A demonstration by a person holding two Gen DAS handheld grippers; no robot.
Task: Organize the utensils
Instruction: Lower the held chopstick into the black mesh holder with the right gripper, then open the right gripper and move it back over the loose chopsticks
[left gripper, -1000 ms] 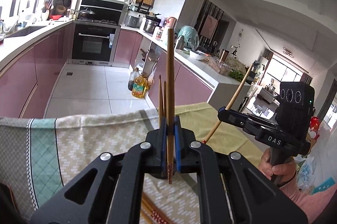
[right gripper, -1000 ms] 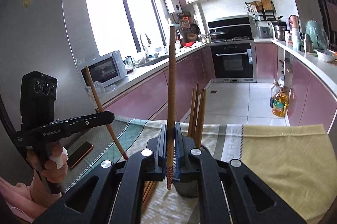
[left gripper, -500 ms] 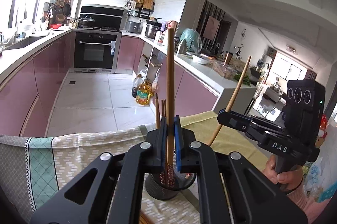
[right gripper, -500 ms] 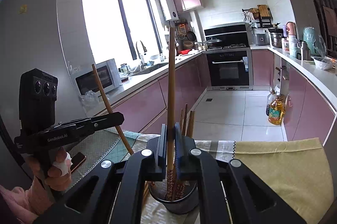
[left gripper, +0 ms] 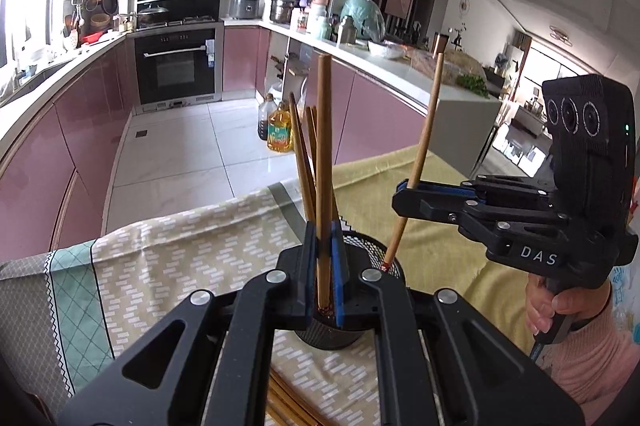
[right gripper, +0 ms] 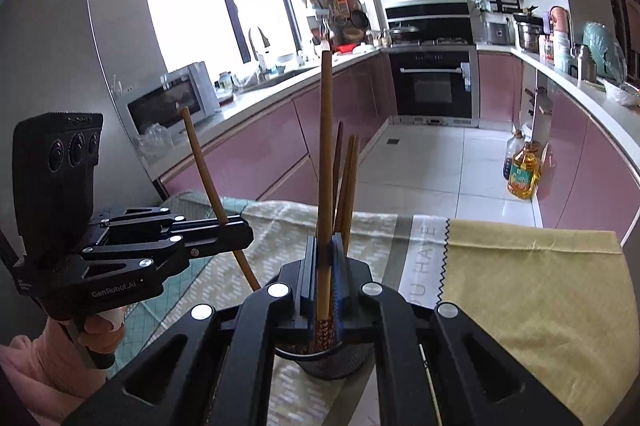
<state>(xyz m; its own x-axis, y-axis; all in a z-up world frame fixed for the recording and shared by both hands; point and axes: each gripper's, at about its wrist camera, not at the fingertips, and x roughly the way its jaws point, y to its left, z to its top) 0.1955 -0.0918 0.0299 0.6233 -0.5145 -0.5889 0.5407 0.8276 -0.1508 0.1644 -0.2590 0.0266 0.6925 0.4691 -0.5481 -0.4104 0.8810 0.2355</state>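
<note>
Left gripper (left gripper: 323, 246) is clamped tight on a long brown wooden chopstick (left gripper: 322, 161), which stands almost upright between its blue-lined jaws; we see the stick's patterned lower tip reaching down into the black wire-mesh round holder (left gripper: 394, 266) that sits on the bench directly beneath the gripper. From the left wrist view, we find the right gripper (left gripper: 404, 195) at about 3 o'clock of the holder, closed on a second brown wooden chopstick (left gripper: 424, 141) that leans toward 1 o'clock, its red-tipped lower end just at the holder's rim. A hand (left gripper: 556, 310) in a pink knitted sleeve grips that tool's handle.

In the right wrist view we see the same second chopstick upright in the shut jaws, its decorated end (right gripper: 325, 330) dipping into the holder (right gripper: 340, 358). Three other brown chopsticks (right gripper: 347, 181) already stand in the holder, leaning toward 1 o'clock. The left gripper shows at 9 o'clock there.

Under the holder the bench is covered by a beige patterned cloth (left gripper: 192, 266), with a plain yellow cloth (right gripper: 532, 290) at 3 o'clock. More chopsticks (left gripper: 288, 406) lie flat on the patterned cloth at 6 o'clock.
</note>
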